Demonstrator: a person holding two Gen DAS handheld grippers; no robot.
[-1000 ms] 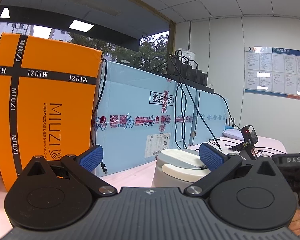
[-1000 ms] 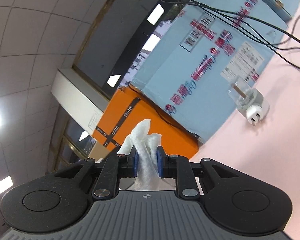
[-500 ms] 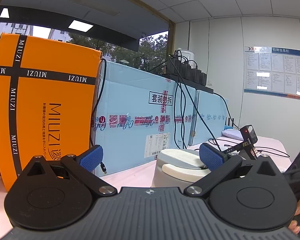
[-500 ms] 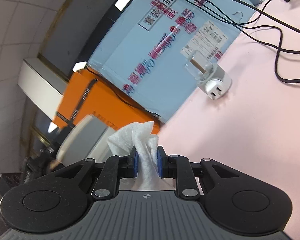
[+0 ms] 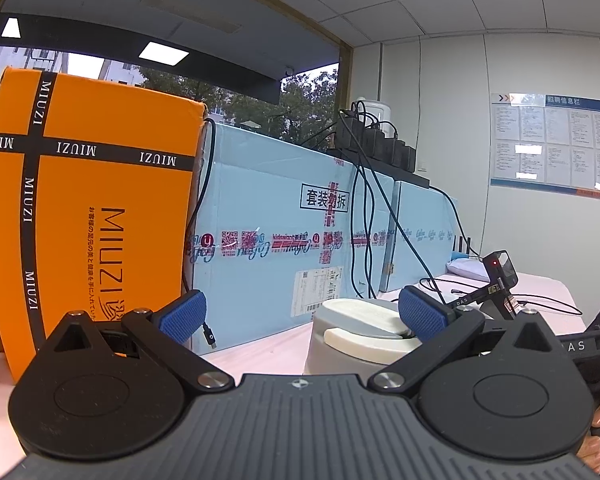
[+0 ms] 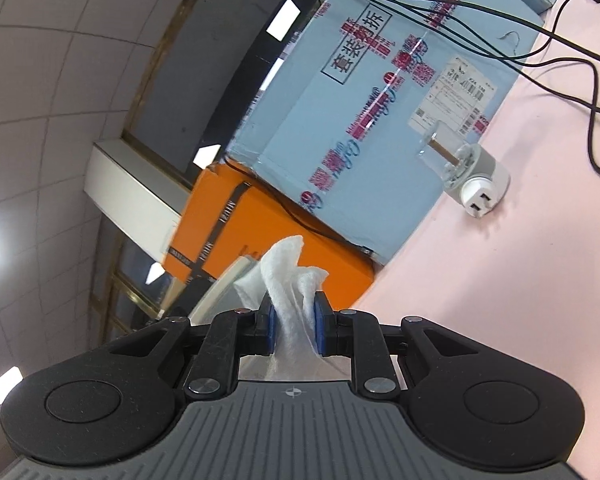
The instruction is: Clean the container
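The left gripper (image 5: 302, 314) is spread wide; the grey container (image 5: 352, 336) with a white lid sits just ahead between its fingers. The right gripper (image 6: 294, 320) pinches a crumpled white wipe (image 6: 290, 292).

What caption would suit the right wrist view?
Right gripper pinching a white wipe above a pink table, beside blue and orange boxes.
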